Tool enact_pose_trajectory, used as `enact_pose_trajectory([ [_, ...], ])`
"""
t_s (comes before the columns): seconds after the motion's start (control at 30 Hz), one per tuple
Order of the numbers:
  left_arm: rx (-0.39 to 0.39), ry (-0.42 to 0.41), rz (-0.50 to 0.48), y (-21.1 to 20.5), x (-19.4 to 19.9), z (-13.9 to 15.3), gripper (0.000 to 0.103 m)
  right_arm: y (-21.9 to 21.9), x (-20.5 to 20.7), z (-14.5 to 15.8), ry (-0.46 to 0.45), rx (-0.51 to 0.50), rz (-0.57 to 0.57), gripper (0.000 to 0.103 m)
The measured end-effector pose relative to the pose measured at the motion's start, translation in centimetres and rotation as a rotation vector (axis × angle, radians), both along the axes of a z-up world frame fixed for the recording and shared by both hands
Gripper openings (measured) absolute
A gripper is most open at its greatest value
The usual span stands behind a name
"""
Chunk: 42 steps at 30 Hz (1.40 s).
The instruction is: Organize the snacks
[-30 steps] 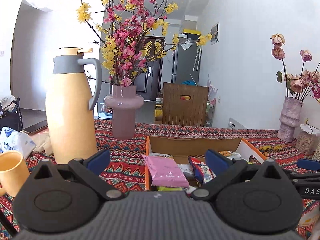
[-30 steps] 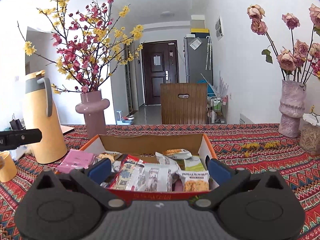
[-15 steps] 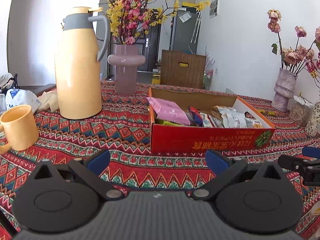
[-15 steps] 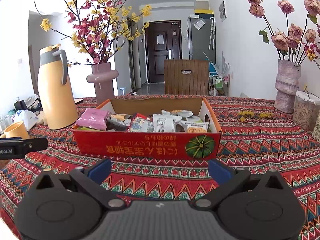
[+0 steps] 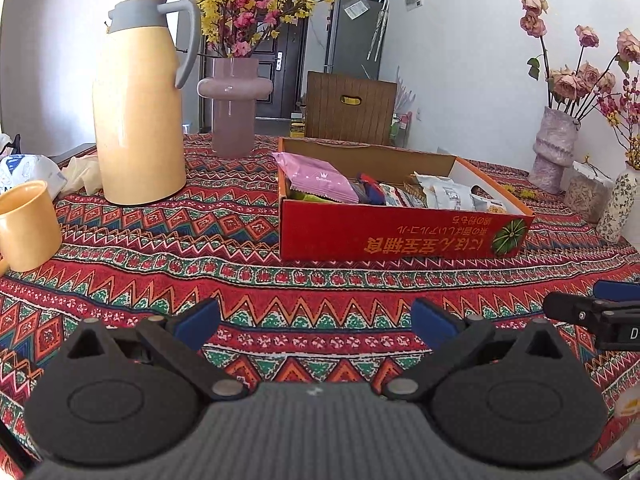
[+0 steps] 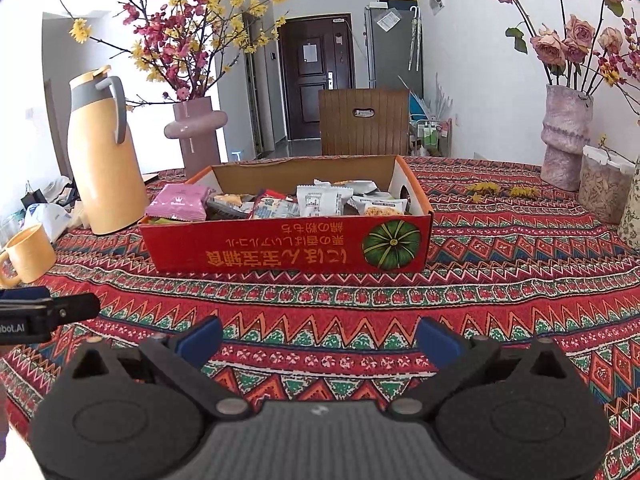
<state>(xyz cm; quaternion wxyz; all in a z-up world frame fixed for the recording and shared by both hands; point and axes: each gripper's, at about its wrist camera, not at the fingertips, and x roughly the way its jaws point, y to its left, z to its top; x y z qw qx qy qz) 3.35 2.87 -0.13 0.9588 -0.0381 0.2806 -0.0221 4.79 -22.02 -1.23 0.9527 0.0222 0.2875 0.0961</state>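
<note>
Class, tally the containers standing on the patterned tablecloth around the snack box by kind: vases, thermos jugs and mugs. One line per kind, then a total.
Vases: 3 (mauve vase, textured pink vase, floral vase)
Thermos jugs: 1 (yellow thermos jug)
Mugs: 1 (yellow mug)
Total: 5

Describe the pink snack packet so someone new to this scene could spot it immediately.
Find the red cardboard box on the patterned tablecloth. At its end nearest the yellow thermos jug lies the pink snack packet, the box's only pink wrapper.
</note>
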Motion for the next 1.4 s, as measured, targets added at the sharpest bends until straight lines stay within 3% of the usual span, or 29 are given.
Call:
enact_pose_trajectory([
  [1.4, 0.002, -0.007, -0.012, -0.44, -0.59, 0.55, 0.103, -0.36, -0.45, 0.05, 0.002, 0.006, -0.002, 0.103],
])
